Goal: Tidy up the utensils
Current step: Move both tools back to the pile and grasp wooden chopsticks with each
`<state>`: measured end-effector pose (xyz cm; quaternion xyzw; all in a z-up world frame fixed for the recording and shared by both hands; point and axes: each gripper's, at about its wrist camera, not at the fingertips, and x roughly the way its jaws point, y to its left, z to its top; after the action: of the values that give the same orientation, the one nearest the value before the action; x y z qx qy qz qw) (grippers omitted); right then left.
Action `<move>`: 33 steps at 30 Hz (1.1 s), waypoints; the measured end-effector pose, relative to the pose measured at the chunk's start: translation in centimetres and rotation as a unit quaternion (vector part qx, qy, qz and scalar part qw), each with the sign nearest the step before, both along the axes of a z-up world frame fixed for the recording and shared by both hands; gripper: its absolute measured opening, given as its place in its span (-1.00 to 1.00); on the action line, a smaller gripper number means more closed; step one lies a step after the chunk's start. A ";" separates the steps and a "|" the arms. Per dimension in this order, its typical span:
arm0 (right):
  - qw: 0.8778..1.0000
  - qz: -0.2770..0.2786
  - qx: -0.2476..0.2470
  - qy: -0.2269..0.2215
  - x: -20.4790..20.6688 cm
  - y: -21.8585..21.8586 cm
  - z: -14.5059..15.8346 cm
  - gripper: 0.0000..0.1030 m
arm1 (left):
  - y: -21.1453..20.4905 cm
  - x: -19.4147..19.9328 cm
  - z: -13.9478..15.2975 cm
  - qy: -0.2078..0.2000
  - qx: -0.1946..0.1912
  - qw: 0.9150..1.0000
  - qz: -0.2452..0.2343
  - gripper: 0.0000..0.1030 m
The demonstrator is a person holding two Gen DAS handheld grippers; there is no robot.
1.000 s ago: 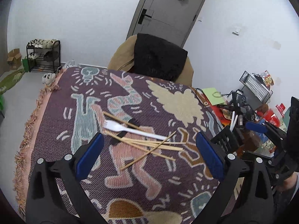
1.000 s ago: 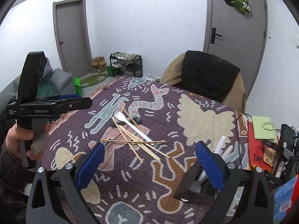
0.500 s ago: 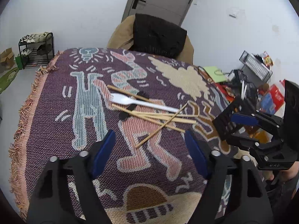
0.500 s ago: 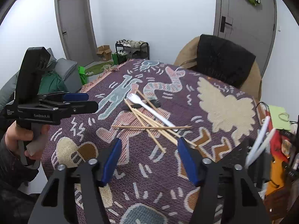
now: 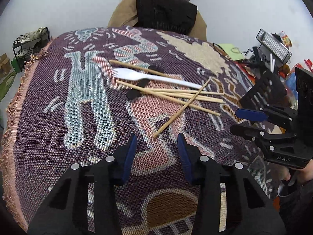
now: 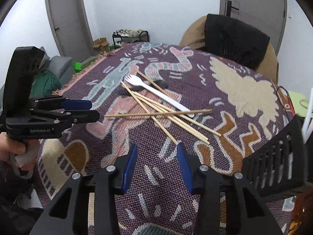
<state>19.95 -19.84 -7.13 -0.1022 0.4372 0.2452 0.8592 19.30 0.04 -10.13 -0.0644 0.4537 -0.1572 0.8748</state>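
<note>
A white plastic fork point(image 5: 148, 76) point(image 6: 156, 92) lies on the patterned tablecloth point(image 5: 88, 98) among several wooden chopsticks point(image 5: 182, 96) point(image 6: 166, 115). A black slotted utensil holder point(image 5: 262, 90) point(image 6: 273, 156) stands at the right edge with white utensils point(image 6: 308, 117) in it. My left gripper point(image 5: 156, 139) point(image 6: 94, 110) hovers low; its jaws are closing with nothing between them. The near end of one slanted chopstick lies just ahead of its tips. My right gripper point(image 6: 156, 146) point(image 5: 234, 121) is also closing on nothing, with a chopstick end beside its right fingertip.
Two small black pieces point(image 5: 137, 90) lie under the chopsticks. A chair with a black jacket point(image 5: 166, 9) point(image 6: 234, 39) stands behind the table. Clutter point(image 5: 273, 45) crowds the right side. The cloth's fringed edge point(image 5: 11, 107) runs along the left. A hand point(image 6: 17, 150) grips the left tool.
Both grippers have sunk toward the cloth and closer to the chopsticks, and their jaws have narrowed. The fork and chopsticks have not moved.
</note>
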 end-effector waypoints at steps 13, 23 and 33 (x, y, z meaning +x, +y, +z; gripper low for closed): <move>1.000 -0.023 -0.010 0.017 2.9 -0.1 -2.9 -0.29 | -1.6 1.2 -1.1 -0.013 0.033 0.999 -0.038 -0.42; 1.000 -0.011 -0.015 0.016 3.5 0.6 -3.8 -0.42 | -1.7 0.3 -0.4 -0.032 0.029 0.997 -0.064 -0.80; 0.999 0.025 -0.011 0.027 2.2 1.2 -3.5 -0.85 | -1.1 -1.6 2.3 -0.065 -0.002 0.996 -0.062 -0.86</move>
<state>22.19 -18.63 -10.64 -0.1158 0.4603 0.2649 0.8394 17.68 -1.04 -7.87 -0.0269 0.3987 -0.2161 0.8908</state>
